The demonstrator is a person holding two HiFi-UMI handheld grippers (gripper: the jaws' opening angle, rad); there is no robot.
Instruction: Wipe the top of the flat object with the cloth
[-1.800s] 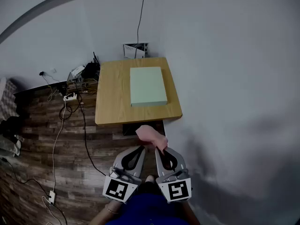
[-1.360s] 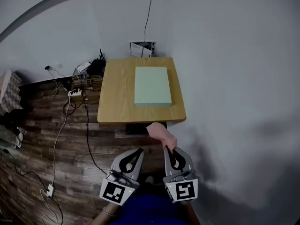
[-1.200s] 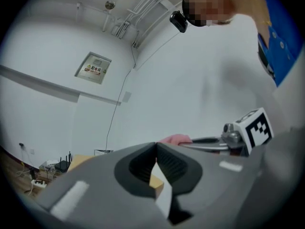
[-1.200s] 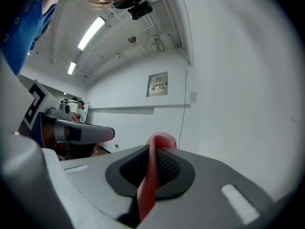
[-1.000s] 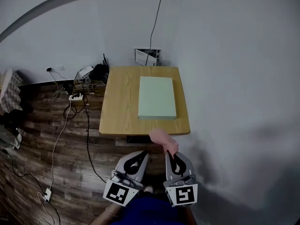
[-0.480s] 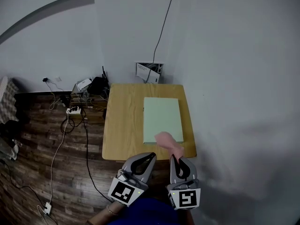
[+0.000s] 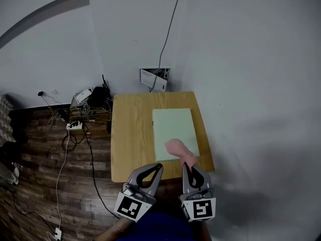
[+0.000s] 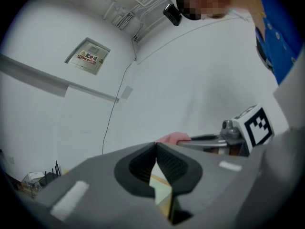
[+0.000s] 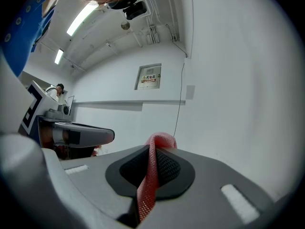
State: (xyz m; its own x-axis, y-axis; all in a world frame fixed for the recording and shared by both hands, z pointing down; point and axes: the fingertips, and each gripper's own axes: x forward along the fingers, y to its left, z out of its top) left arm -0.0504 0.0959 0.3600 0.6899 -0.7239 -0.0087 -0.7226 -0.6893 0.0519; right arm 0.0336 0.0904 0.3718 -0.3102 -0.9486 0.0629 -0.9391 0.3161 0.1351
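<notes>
A pale green flat board [image 7: 173, 130] lies on the right half of a small wooden table [image 7: 131, 134]. My right gripper [image 7: 187, 166] is shut on a pink cloth [image 7: 179, 151], which sticks out ahead of the jaws over the board's near edge; in the right gripper view the cloth [image 9: 151, 175] runs pinched between the two pads. My left gripper [image 7: 159, 167] is shut with nothing in it, beside the right one at the table's near edge. Its closed tips [image 8: 156, 146] show in the left gripper view, with a sliver of the board [image 8: 161, 191] below them.
The table stands in a corner of white walls. A wall box [image 7: 154, 78] with a cable running up is behind it. Cables, a power strip [image 7: 73, 125] and small devices [image 7: 95, 95] lie on the wood floor at the left.
Both grippers have come forward to the table's near edge. The pink cloth, earlier short of the table, now hangs over the near end of the green board.
</notes>
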